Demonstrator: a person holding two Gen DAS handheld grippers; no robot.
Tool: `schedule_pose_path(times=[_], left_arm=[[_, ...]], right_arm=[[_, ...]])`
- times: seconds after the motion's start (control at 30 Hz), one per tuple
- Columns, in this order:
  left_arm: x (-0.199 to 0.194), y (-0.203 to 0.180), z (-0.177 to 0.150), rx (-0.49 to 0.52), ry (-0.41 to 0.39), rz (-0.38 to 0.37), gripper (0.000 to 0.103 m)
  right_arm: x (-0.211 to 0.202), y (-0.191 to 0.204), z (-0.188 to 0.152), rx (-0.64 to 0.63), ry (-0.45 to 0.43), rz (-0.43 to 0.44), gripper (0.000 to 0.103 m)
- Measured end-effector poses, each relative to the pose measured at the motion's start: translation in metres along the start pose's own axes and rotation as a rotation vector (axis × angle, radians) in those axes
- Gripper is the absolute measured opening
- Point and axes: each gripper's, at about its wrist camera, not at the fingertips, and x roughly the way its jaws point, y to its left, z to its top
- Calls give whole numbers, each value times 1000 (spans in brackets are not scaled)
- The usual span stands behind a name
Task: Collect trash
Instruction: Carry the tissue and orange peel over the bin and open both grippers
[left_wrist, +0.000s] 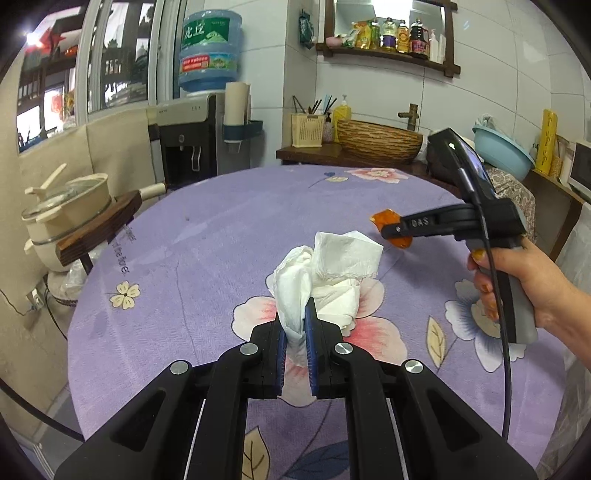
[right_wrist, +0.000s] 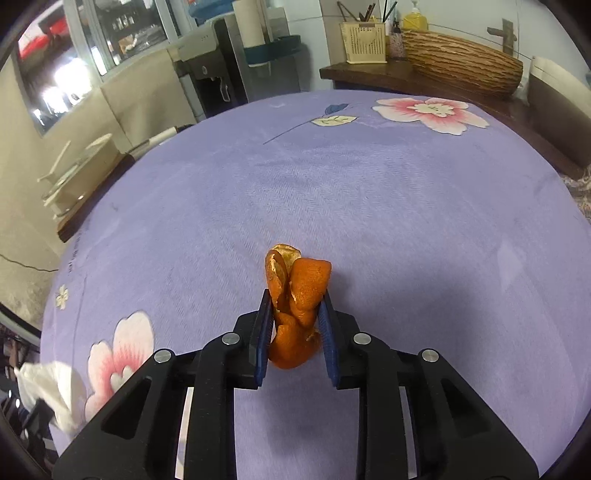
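Observation:
My left gripper (left_wrist: 295, 314) is shut on a crumpled white tissue (left_wrist: 332, 273), held just above the purple flowered tablecloth (left_wrist: 207, 258). My right gripper (right_wrist: 295, 299) is shut on a curled piece of orange peel (right_wrist: 297, 295), lifted over the cloth. In the left wrist view the right gripper (left_wrist: 388, 230) shows at the right with the peel (left_wrist: 384, 218) in its tip, a hand on its handle. The tissue also shows at the lower left of the right wrist view (right_wrist: 55, 391).
A round table wears the cloth (right_wrist: 369, 192). A cream pot (left_wrist: 70, 206) sits on a wooden stand at the left. A water dispenser (left_wrist: 192, 144) and a woven basket (left_wrist: 380, 138) on a wooden counter stand behind. A blue basin (left_wrist: 502, 147) is at the right.

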Motion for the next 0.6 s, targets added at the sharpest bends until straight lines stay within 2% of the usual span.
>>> schedule_pose_path(times=[0.17,0.3,0.43,0.6], left_arm=[[-27,-21,-1,15,-45,-37,10],[-49,-43,0,27,-68,-104,10],[-66,-70,-1,83,-91,-149,10],[-84,-110,-10,151,-106,-216,10]], right_arm=[[-50,-2,-32,-63,-50,54,25],[-94,-8,-65,-55,-75,159,25],[-137,-11,-101,-80,-127,189,25],[-185,-31,-144,-38,-182,215,25]])
